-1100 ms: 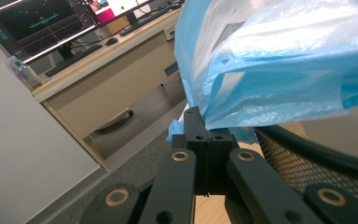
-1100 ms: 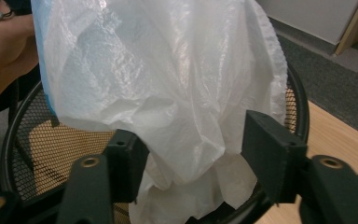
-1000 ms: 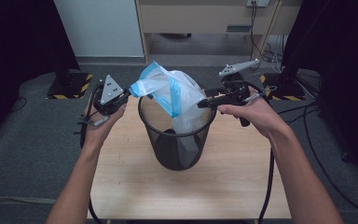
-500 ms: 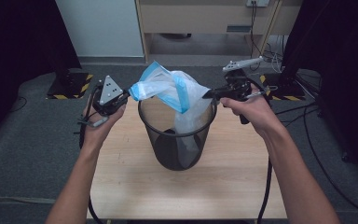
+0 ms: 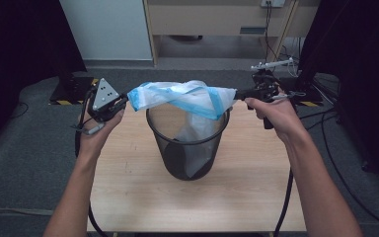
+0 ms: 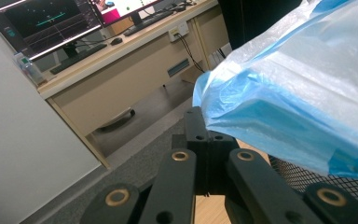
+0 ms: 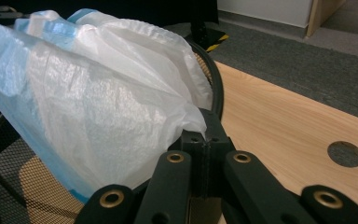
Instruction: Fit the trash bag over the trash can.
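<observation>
- The left gripper (image 5: pixel 123 100) has its jaws pressed together on the blue-banded hem of the bag (image 5: pixel 187 96), up and to the left of the bin (image 5: pixel 187 140).
- The right gripper (image 5: pixel 238 92) has just been closing and now pinches the white film of the bag's opposite edge, just above the bin's right rim.
- Between them the bag's mouth is stretched across the bin's top, while its body hangs down inside the mesh.
- To do this well, I judge both pinches should stay firm; thin film slips out easily.
- Spread the hem wider than the rim before lowering, so each side can fold over the rim's outside.
- Lower both hands evenly; a one-sided tug could tilt the bin, which stands free at the desk's (image 5: pixel 128 197) middle.
- Keep tension gentle, since hard pulling may tear the film at the jaws.
</observation>
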`<move>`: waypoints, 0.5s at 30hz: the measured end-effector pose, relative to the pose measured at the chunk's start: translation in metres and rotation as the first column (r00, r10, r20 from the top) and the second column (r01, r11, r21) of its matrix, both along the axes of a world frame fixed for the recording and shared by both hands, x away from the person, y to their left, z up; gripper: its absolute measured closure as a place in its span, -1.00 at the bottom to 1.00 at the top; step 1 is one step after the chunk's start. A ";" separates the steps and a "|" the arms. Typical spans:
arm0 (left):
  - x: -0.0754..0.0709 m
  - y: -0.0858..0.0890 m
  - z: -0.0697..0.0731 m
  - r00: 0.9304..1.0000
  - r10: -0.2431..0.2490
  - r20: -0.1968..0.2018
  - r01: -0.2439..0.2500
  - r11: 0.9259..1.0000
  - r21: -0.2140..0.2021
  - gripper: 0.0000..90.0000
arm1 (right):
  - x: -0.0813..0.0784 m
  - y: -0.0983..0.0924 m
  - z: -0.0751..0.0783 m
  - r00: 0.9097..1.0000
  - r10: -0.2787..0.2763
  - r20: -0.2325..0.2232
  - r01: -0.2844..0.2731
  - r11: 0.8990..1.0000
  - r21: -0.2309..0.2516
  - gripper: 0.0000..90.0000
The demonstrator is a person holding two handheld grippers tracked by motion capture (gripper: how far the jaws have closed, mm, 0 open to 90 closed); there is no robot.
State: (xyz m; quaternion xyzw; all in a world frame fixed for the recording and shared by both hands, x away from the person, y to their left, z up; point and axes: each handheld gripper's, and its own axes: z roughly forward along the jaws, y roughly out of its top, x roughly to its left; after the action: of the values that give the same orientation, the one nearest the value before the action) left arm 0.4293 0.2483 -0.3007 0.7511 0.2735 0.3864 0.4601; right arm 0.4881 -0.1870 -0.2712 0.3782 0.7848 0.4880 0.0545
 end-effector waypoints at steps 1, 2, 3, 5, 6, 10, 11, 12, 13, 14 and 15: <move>0.000 0.000 0.000 1.000 0.000 0.001 0.000 1.000 0.002 1.00 | 0.001 -0.002 -0.001 1.000 -0.004 -0.001 0.004 1.000 0.003 1.00; -0.001 0.000 0.000 1.000 -0.002 0.002 0.002 1.000 0.005 1.00 | 0.001 -0.003 -0.001 1.000 -0.004 -0.001 0.004 1.000 0.005 1.00; -0.001 -0.001 0.000 1.000 -0.004 0.002 0.004 1.000 0.007 1.00 | 0.002 -0.004 -0.002 1.000 -0.010 0.001 0.010 1.000 0.004 1.00; 0.000 0.000 -0.001 1.000 -0.001 0.001 0.001 1.000 0.008 1.00 | 0.005 -0.006 -0.004 1.000 -0.017 0.004 0.017 1.000 0.007 1.00; 0.000 0.000 -0.002 1.000 0.002 -0.001 -0.002 1.000 0.005 1.00 | 0.006 -0.007 -0.005 1.000 -0.022 0.010 0.022 1.000 0.002 1.00; 0.004 0.001 -0.007 1.000 0.011 -0.017 -0.011 1.000 0.004 1.00 | 0.013 -0.007 -0.009 0.999 -0.041 0.003 0.041 0.999 -0.014 1.00; 0.004 0.001 -0.009 1.000 0.010 -0.024 -0.010 1.000 0.005 1.00 | 0.014 -0.006 -0.010 0.999 -0.040 0.002 0.040 0.999 -0.021 1.00; 0.005 0.001 -0.011 0.999 0.013 -0.033 -0.013 1.000 0.008 1.00 | 0.015 -0.005 -0.011 0.999 -0.040 -0.005 0.040 0.999 -0.021 1.00; 0.006 0.002 -0.013 0.999 0.015 -0.041 -0.015 1.000 0.005 1.00 | 0.017 -0.005 -0.012 0.999 -0.038 0.001 0.038 0.999 -0.019 1.00; 0.008 0.003 -0.015 0.999 0.017 -0.050 -0.017 1.000 -0.001 1.00 | 0.019 -0.006 -0.013 0.999 -0.044 -0.006 0.044 0.999 -0.013 1.00; 0.009 0.004 -0.017 0.998 0.024 -0.056 -0.024 1.000 -0.003 1.00 | 0.021 -0.007 -0.015 0.999 -0.048 -0.012 0.048 0.999 -0.009 1.00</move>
State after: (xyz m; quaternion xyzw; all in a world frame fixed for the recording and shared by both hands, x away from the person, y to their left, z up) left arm 0.4380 0.2525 -0.3175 0.7575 0.2958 0.3703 0.4489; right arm 0.5091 -0.1945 -0.2858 0.3995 0.7780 0.4808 0.0629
